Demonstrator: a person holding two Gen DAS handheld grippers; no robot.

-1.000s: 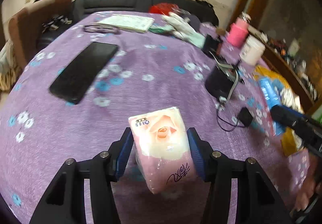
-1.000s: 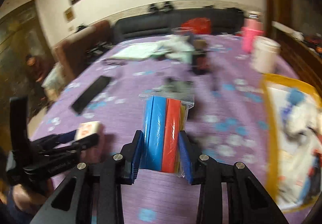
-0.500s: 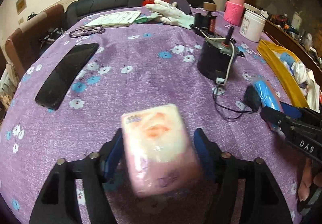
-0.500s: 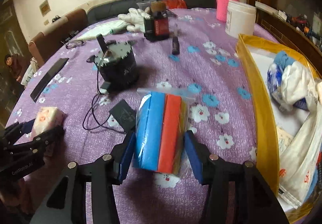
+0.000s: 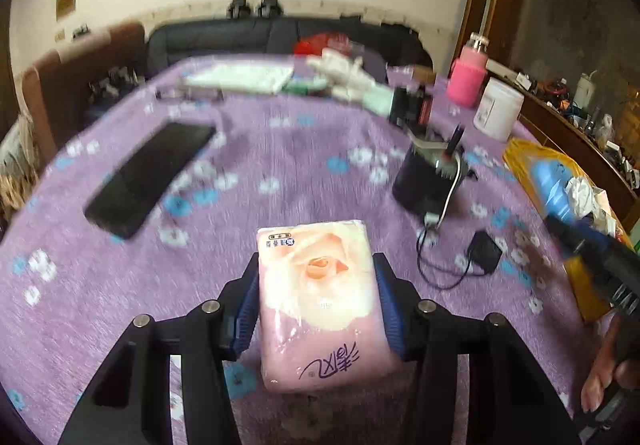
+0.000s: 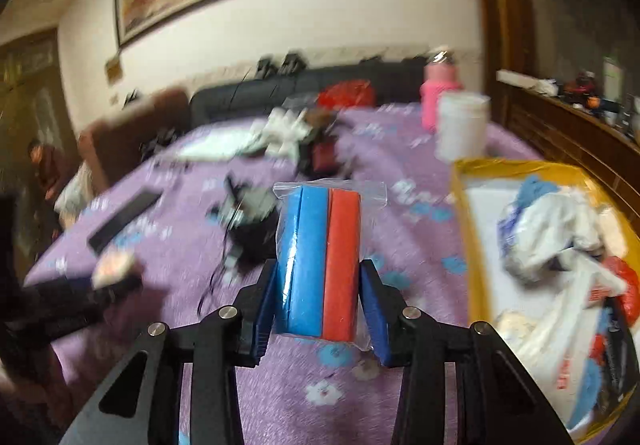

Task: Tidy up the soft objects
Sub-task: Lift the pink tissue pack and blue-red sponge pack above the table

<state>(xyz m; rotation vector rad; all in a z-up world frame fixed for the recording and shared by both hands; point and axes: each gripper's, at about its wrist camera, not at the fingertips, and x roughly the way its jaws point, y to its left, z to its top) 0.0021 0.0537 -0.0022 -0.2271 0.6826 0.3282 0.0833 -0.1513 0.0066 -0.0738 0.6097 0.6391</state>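
Purple flowered cloth covers the counter (image 5: 280, 165), which is crowded with a black phone (image 5: 150, 175), a dark cylinder trailing a cable (image 5: 430, 181), a white tub (image 5: 498, 111) and a pink bottle (image 5: 466, 79).

Half a second ago both packs sat looser between wider jaws; now the jaws of both tongs are closing in again. The left tongs (image 5: 316, 301) hold the pink tissue pack (image 5: 320, 301), its rose print facing up, the blue pads pressed on its two long sides and the pack carried just above the cloth. The right tongs (image 6: 318, 295) clench the bagged sponges (image 6: 322, 261), blue and red slabs standing on edge in a clear zip bag, also lifted clear of the cloth.

Compared with a second ago, the right tongs have swung so that the yellow-rimmed tray (image 6: 464, 229) now lies just to their right, already holding a heap of white and blue bags and cloths. The left tongs have barely shifted over the middle of the counter.

To my eye that re-squeeze was a settling of the grip on two squashy things, and it means both are secured for carrying. The sponges look nearest to being dropped into the tray; the tissue pack has farther to travel across the counter.
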